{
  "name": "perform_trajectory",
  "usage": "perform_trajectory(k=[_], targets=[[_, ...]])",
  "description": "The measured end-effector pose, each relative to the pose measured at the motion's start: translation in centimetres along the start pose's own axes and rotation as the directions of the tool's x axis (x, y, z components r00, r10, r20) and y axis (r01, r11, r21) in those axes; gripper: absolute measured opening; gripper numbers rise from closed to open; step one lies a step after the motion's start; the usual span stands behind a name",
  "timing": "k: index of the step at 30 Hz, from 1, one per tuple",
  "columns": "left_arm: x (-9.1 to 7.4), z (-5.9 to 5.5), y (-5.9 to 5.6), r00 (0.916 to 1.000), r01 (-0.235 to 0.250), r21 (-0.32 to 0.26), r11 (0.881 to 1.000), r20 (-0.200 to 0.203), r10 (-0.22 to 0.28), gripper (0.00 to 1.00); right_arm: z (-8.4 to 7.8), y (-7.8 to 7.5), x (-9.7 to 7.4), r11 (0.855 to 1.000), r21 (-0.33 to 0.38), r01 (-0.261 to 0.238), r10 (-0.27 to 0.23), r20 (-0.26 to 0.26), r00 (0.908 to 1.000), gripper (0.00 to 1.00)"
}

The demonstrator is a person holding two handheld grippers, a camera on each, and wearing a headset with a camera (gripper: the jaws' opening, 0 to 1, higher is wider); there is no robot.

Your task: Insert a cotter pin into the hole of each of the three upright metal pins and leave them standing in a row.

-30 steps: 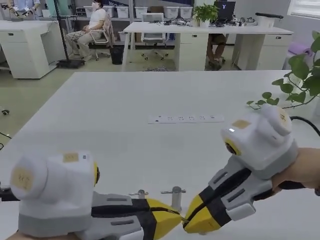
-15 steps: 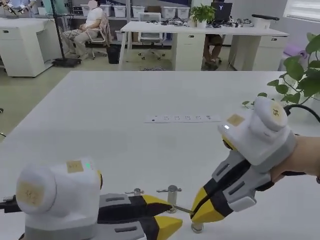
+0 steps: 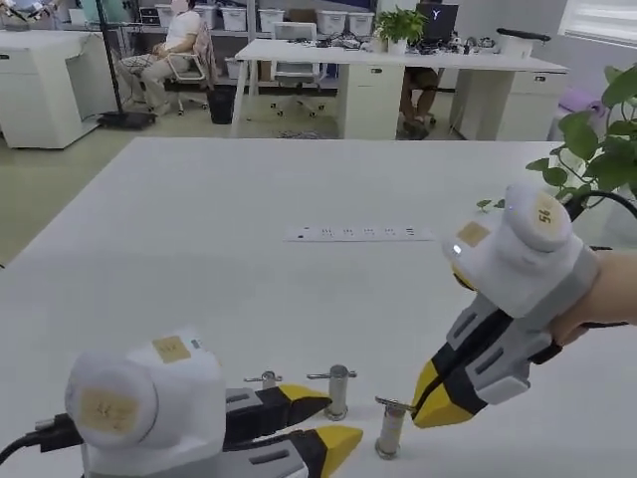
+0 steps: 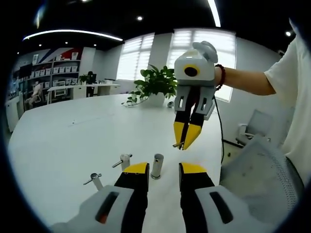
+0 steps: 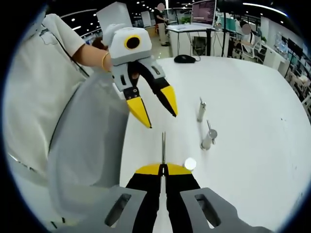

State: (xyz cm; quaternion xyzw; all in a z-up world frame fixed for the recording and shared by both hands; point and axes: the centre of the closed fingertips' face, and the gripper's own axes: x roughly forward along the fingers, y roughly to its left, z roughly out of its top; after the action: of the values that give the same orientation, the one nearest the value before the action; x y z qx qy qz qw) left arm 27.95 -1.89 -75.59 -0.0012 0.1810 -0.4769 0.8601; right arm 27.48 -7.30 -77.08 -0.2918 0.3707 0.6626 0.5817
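Note:
Three upright metal pins stand in a row near the table's front edge. The far pin (image 3: 264,381) and middle pin (image 3: 338,390) each carry a cotter pin through the head. The near pin (image 3: 390,431) has none through it. My right gripper (image 3: 423,416) is shut on a cotter pin (image 3: 390,403), which sticks out leftward just above the near pin's top; in the right gripper view the cotter pin (image 5: 163,143) points past that pin's bright top (image 5: 189,163). My left gripper (image 3: 344,418) is open and holds nothing; the near pin (image 4: 157,166) stands just ahead of its jaws.
A white power strip (image 3: 358,234) lies flat mid-table. A leafy plant (image 3: 592,149) stands at the table's right edge. The white tabletop (image 3: 199,259) stretches bare behind the pins. Desks, chairs and seated people are in the room beyond.
The left gripper has drawn back to the left and its jaws have parted, uncovering the near pin. The right gripper has shifted right and up a little with the cotter pin.

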Motion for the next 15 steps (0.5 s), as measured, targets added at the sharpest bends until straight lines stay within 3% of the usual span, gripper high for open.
perform_trajectory(k=[9,15], targets=[[1.8,-1.0,0.2,0.9991,-0.015,0.023,1.000,-0.040,0.016,0.25,-2.0,-0.6,-0.2,1.000,-0.019,0.021,-0.023,-0.099,0.9948,0.03],[3.0,-2.0,0.6,0.9968,-0.043,0.013,0.999,-0.067,0.043,0.25,-3.1,-1.1,-0.1,1.000,-0.012,0.018,-0.020,-0.134,0.9908,0.03]])
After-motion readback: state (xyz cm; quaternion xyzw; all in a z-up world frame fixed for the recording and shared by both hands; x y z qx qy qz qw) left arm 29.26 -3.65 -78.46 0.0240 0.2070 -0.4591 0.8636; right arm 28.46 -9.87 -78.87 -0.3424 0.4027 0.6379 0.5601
